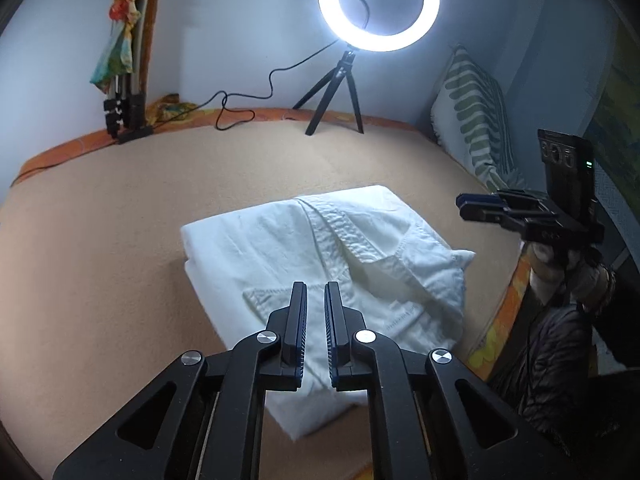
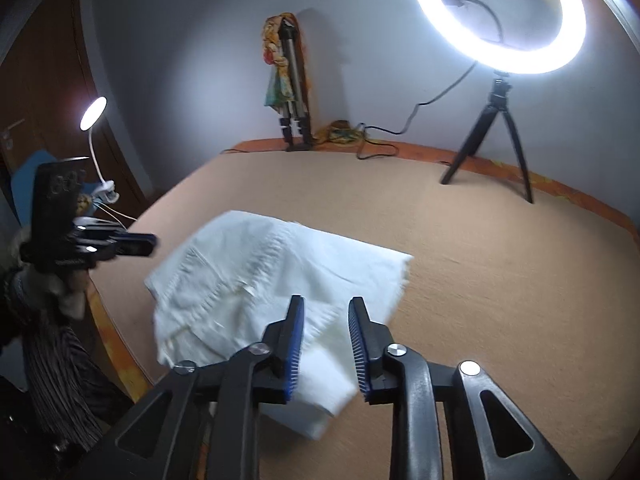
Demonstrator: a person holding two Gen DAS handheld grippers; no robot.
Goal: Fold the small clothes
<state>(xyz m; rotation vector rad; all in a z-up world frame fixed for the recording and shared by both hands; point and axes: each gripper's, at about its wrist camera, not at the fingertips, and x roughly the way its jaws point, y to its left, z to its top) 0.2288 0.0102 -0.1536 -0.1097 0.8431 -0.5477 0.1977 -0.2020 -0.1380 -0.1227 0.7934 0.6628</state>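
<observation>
Now a folded white shirt (image 1: 320, 264) is seen on the bed (image 1: 120, 220); nothing is gripped by the nearly closed left gripper (image 1: 316, 292) or the parted right gripper (image 2: 326, 306).

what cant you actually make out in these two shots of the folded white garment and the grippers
- Small print on the white garment: left wrist view, too small to read.
- Garment's near edge: both views, hidden behind the left gripper and right gripper.
- Garment's weave and seams: right wrist view, blurred.
- Person: both views, cut off by the frame edge; only a gloved hand and dark sleeve show.
- Pillow: left wrist view, lower end behind the right gripper.
</observation>
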